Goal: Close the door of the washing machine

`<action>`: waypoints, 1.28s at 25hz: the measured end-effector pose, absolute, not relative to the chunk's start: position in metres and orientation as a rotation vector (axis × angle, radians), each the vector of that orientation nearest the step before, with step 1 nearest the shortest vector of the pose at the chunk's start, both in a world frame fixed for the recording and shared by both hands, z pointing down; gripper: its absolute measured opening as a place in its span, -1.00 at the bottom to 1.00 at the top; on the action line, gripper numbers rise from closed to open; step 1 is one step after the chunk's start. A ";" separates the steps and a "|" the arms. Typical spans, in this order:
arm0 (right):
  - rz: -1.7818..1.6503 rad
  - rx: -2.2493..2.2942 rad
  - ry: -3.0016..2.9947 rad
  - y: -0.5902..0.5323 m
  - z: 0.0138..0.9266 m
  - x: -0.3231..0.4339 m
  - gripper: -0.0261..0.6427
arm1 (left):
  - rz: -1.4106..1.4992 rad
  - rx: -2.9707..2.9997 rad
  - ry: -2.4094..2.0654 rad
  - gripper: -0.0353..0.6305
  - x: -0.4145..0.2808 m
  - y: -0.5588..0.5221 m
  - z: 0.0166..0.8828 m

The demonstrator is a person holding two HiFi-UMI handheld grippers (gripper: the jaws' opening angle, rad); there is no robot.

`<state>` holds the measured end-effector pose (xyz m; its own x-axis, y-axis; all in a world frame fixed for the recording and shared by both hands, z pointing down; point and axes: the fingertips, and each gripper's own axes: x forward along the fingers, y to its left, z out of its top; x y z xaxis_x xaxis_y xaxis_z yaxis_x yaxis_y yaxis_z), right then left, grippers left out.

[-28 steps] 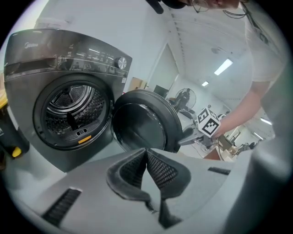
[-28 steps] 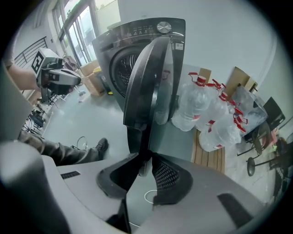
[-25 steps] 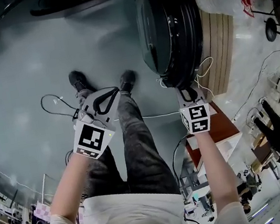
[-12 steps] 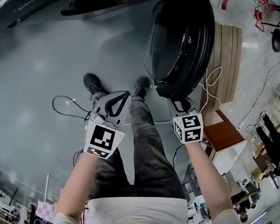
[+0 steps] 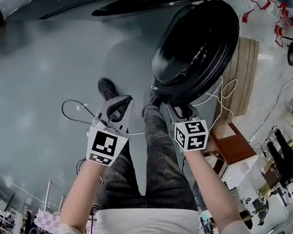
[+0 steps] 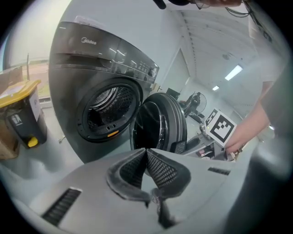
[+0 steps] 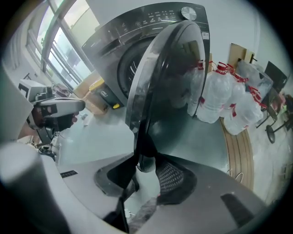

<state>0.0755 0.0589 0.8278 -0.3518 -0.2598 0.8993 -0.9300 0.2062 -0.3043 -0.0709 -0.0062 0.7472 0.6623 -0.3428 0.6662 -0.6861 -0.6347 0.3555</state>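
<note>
Closing swing under way: door [image 5: 196, 49] stands half open, right of the washing machine [image 6: 78, 64] drum. Right gripper [image 5: 181, 114] jaws are opening around the door's near edge; left gripper [image 5: 116, 110] clenched, empty. Next move, likely: push the door home until it latches

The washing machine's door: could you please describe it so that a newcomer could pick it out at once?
Find the dark grey front-loading washing machine. Seen from the front, the door hangs to the right of its round drum opening, swung open. It is the only glossy black disc here, unlike the clear, red-capped water bottles standing nearby.
</note>
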 end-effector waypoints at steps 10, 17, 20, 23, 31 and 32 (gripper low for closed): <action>1.200 1.126 -1.865 0.005 0.827 -0.013 -0.44 | 0.700 2.196 -0.914 -0.87 -0.125 -0.001 0.761; 1.177 1.148 -1.916 -0.043 0.826 -0.053 -0.44 | 0.667 2.157 -0.967 -0.87 -0.151 -0.012 0.763; 1.160 1.163 -1.924 -0.058 0.824 -0.073 -0.44 | 0.657 2.148 -0.986 -0.87 -0.167 -0.015 0.761; 1.097 1.170 -1.946 -0.074 0.824 -0.089 -0.44 | 0.648 2.142 -1.002 -0.87 -0.179 -0.020 0.761; 0.916 1.189 -2.004 -0.123 0.820 -0.112 -0.48 | 0.625 2.140 -1.051 -0.87 -0.203 -0.038 0.757; 0.892 1.203 -2.010 -0.130 0.818 -0.112 -0.56 | 0.620 2.138 -1.058 -0.87 -0.207 -0.040 0.756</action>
<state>-0.1121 -0.1301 0.8180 -0.3895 -0.4837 0.7838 -0.9056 0.3560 -0.2304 -0.2067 -0.0400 0.7556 0.5591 -0.5052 0.6574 -0.8204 -0.4513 0.3510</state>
